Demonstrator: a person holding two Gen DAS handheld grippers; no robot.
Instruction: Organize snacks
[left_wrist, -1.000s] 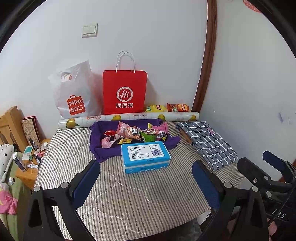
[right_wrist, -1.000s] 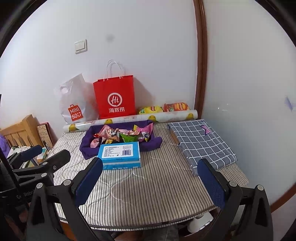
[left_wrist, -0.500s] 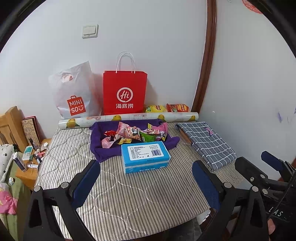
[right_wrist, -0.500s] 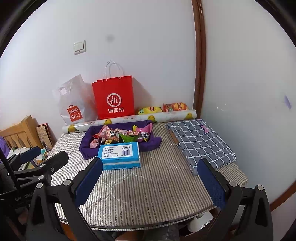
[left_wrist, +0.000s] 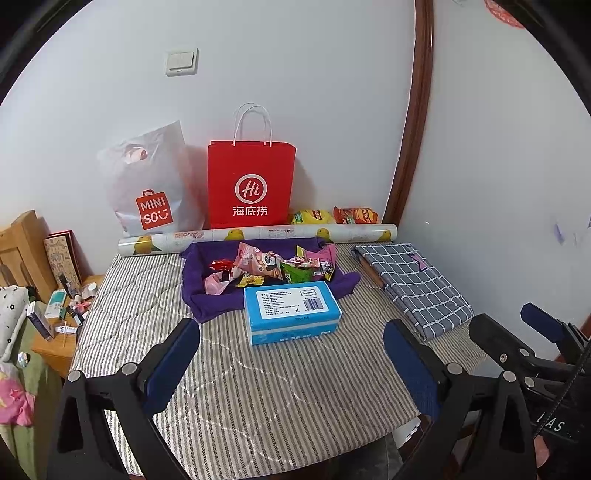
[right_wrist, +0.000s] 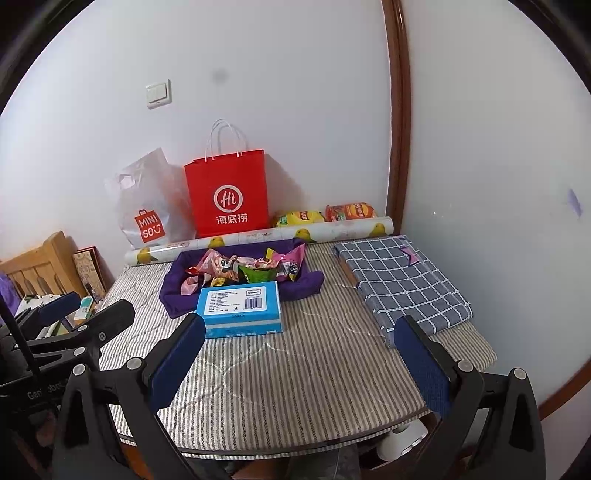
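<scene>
Both claws hang above the near edge of the striped table (left_wrist: 147, 295). The left gripper (left_wrist: 291, 365) is spread wide, its 2 blue pads (left_wrist: 171, 365) empty and touching nothing. The right gripper (right_wrist: 301, 363) is equally wide and empty. The snack packets (left_wrist: 273, 264) lie heaped in a purple cloth basket (left_wrist: 221, 299) at the table's far middle, with a blue tissue box (left_wrist: 291, 312) touching its near side.
</scene>
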